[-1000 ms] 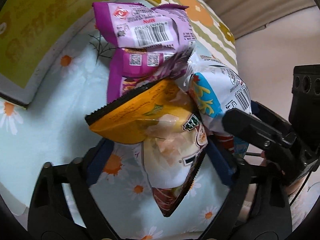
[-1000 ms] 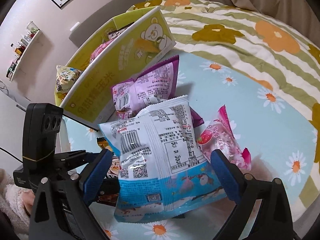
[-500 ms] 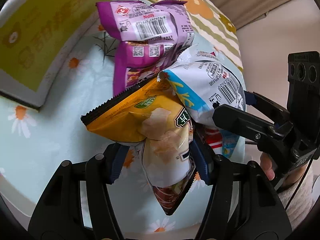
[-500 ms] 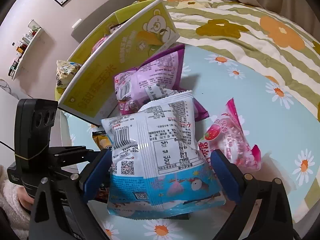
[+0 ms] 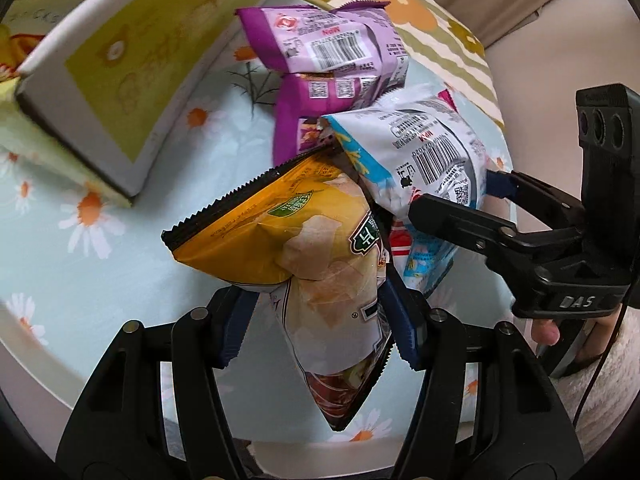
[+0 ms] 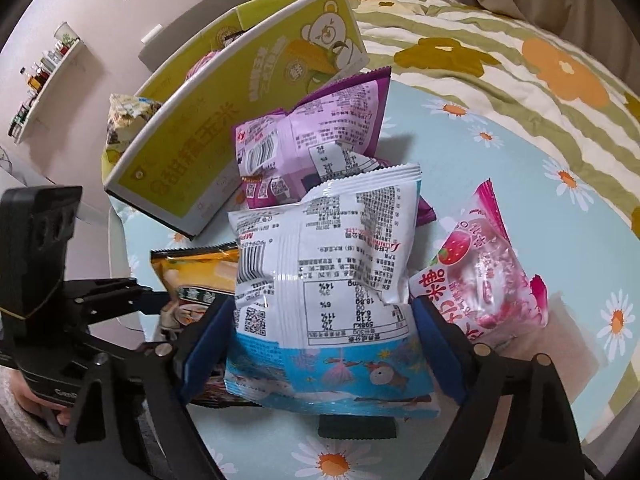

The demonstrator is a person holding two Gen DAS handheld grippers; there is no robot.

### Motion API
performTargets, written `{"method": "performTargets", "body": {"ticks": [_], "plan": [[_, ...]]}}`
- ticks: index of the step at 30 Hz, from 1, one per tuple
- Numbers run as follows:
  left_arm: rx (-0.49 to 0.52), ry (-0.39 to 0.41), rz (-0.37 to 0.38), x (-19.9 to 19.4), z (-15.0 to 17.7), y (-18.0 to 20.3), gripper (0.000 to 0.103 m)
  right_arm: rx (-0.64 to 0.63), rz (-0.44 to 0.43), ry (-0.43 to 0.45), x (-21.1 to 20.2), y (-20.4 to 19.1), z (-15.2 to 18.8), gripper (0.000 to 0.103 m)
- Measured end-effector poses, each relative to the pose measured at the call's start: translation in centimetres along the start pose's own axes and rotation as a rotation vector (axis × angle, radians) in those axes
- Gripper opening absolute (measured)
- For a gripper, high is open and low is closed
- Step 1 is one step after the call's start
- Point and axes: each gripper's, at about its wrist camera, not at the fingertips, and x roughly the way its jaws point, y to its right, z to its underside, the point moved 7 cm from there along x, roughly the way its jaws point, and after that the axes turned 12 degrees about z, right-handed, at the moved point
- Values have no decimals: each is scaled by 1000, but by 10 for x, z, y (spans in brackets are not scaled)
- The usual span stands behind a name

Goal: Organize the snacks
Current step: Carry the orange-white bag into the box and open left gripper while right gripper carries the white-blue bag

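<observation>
Blue-padded fingers of the left gripper (image 5: 320, 326) are clamped on the yellow chip bag (image 5: 304, 248), held above the daisy-print cloth (image 5: 52, 240). Purple packets (image 5: 332, 60) lie beyond it. In the right wrist view, the right gripper (image 6: 320, 344) is closed on the white-and-blue bag (image 6: 332, 280); a pink packet (image 6: 480, 276) lies just right.

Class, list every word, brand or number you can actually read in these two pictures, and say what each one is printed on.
"DAS": on the body of the right gripper, seen from the left wrist.
"MFN": mirrored, above the barcode of the purple packet.
"14%", "6%", "18.8g": upside down, in the table on the white and blue packet.
Chinese characters on the yellow box, orange packet and pink packet: unclear to me.
Fine print, barcode digits: too small.
</observation>
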Motion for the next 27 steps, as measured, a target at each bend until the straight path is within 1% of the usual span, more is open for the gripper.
{"method": "performTargets", "body": {"ticks": [3,6,12,15,20,23,27], "plan": [[5,5,-4,-7,4,-4,57,-10,25,16,-3,-4,3,71],[17,10,-7,-18,10,-6,57,-5,38,30,-10,-6,5,62],[50,25,-7,-42,16,-2,57,20,62,77,-34,-10,5,59],[73,29,-5,-51,15,6,57,35,82,99,-48,-11,4,58],[121,49,14,-75,14,26,57,87,100,147,-81,-7,-2,57],[157,80,24,-97,11,39,57,114,117,185,-102,-6,-8,57],[176,137,56,-134,-4,47,57,126,146,235,-128,-7,-21,57]]}}
